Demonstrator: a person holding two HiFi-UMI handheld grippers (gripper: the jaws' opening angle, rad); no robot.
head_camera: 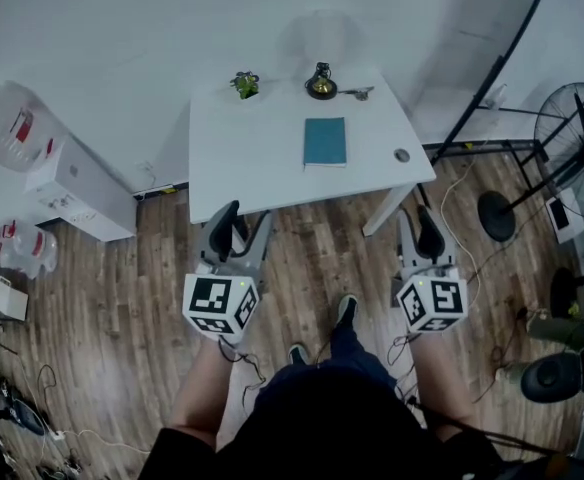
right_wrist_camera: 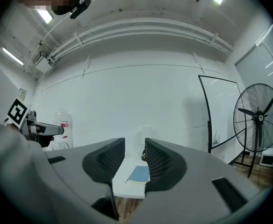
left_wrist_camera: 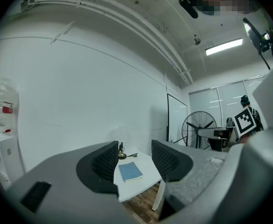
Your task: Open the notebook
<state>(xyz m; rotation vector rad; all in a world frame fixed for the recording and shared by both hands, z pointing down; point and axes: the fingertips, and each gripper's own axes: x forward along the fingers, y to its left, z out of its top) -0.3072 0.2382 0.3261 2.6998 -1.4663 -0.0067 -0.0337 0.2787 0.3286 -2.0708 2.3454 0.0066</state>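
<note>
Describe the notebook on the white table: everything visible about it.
The notebook is a thin teal rectangle with a plain cover that looks matte. It is closed and lies flat on the white table, right of the table's centre, with one short edge facing the table's near edge. A pale page edge seems to show along that near side. Only the table touches it, and nothing lies on it.

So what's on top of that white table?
A closed teal notebook lies on the table; along the far edge stand a small plant, a dark ornament and a small metal item. The notebook's pages, and the tabletop beneath it, are covered.
</note>
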